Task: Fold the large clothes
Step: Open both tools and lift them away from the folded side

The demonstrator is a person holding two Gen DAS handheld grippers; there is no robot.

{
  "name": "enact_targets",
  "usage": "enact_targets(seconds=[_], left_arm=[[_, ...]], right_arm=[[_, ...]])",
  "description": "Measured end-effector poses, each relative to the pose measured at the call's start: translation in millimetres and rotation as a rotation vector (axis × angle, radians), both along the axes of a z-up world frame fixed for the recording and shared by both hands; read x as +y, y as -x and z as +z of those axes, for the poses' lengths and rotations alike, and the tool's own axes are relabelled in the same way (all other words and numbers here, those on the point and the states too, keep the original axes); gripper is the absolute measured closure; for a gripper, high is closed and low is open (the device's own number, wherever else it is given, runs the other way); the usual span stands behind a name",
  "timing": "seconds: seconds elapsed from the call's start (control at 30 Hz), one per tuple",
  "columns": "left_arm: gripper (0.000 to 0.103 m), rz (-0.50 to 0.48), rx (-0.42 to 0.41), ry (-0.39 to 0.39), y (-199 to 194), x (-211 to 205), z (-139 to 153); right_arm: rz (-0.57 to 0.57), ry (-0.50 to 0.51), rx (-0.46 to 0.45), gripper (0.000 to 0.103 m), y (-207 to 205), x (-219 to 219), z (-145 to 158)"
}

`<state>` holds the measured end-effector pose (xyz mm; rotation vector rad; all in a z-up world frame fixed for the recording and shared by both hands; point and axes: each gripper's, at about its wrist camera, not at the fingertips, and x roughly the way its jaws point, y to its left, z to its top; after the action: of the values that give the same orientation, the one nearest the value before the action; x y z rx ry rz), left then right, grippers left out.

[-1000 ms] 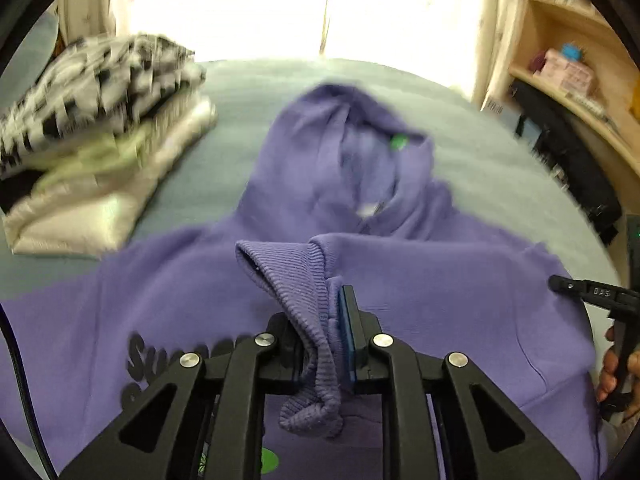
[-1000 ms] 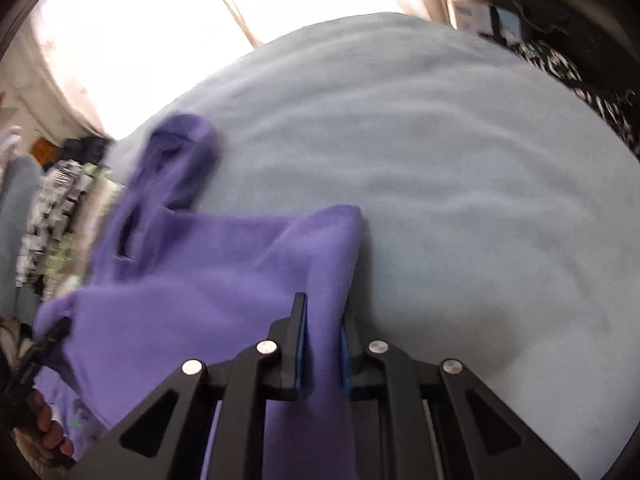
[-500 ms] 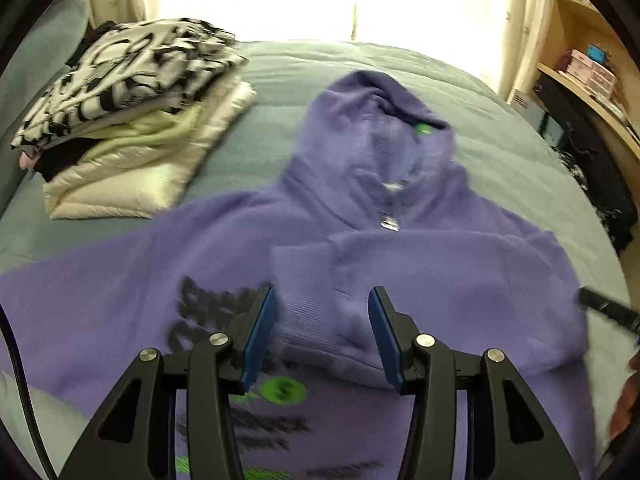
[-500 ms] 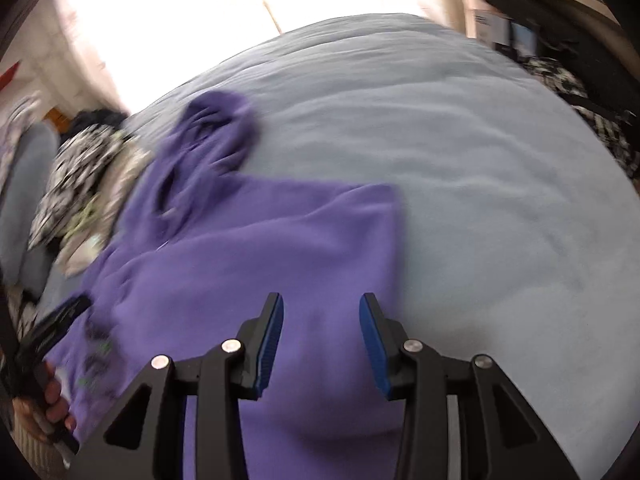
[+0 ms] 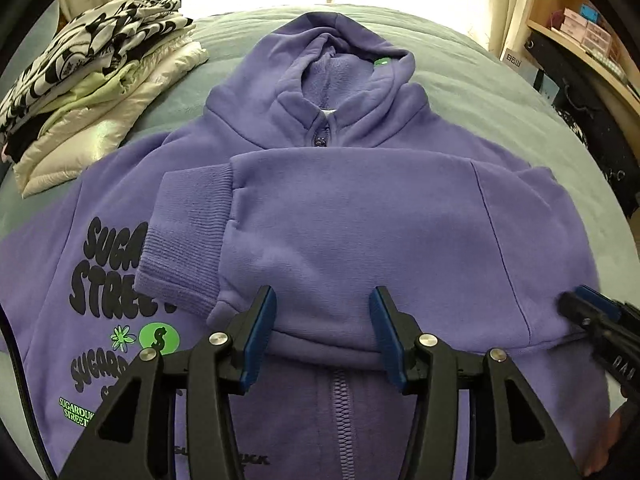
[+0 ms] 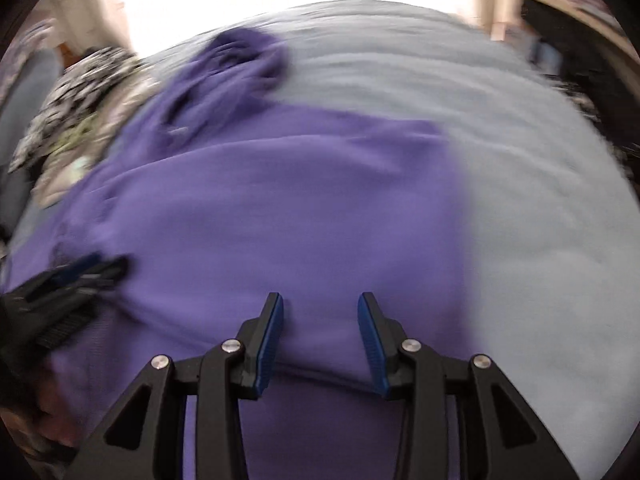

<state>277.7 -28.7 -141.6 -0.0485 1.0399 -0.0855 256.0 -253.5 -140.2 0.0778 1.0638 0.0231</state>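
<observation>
**Sleeve's folded across, both grippers hanging loose over the hoodie**

The purple zip-up fleece hoodie (image 5: 360, 220) is lying face up and spread flat on the pale blue-grey bedspread (image 5: 480, 76), hood pointing toward the bright window. One sleeve is sitting folded across the chest, its ribbed cuff (image 5: 184, 236) resting next to the black "SUGAR STREET" lettering, with a green dollar-sign badge just below that. The zipper is running down the middle under the folded sleeve.

My left gripper (image 5: 322, 334) is hovering right over the lower edge of that folded sleeve, blue-padded jaws having just opened apart, nothing pinched between them; the fabric is just lying underneath. My right gripper (image 6: 320, 338) is doing the same thing near the hoodie's outer edge: jaws having just been moving, standing apart now, only purple fabric below, no grip. That view is pretty smeared though.

Off to the side, a stack of folded clothes (image 5: 92, 80), black-and-white patterned on top, pale green and cream below, is sitting on the bedspread near the hood. A wooden shelf (image 5: 588, 40) is showing at the far edge.
</observation>
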Motion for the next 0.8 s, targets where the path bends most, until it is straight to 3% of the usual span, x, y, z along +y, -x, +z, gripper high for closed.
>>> enact_targets(seconds=[0.1,0.17,0.3,0.53,0.8], left_arm=[[0.055,0.005,0.0,0.003,0.0,1.0,0.7],[0.055,0.008,-0.004,-0.01,1.1,-1.4,1.9],[0.054,0.011,-0.007,-0.033,5.9,-4.6,5.7],[0.043,0.012,0.002,-0.039,19.6,-6.9,12.5],[0.042,0.005,0.043,-0.029,36.7,-10.0,8.2]], right_arm=[[-0.044,-0.072,-0.016,0.069,15.1,-37.8,1.8],[-0.067,-0.061,-0.028,0.069,20.9,-41.7,5.8],[-0.094,-0.063,-0.031,0.067,24.2,-42.9,9.0],[-0.127,-0.113,-0.029,0.061,27.9,-35.6,16.2],[-0.143,-0.14,-0.011,0.052,37.8,-30.6,15.4]])
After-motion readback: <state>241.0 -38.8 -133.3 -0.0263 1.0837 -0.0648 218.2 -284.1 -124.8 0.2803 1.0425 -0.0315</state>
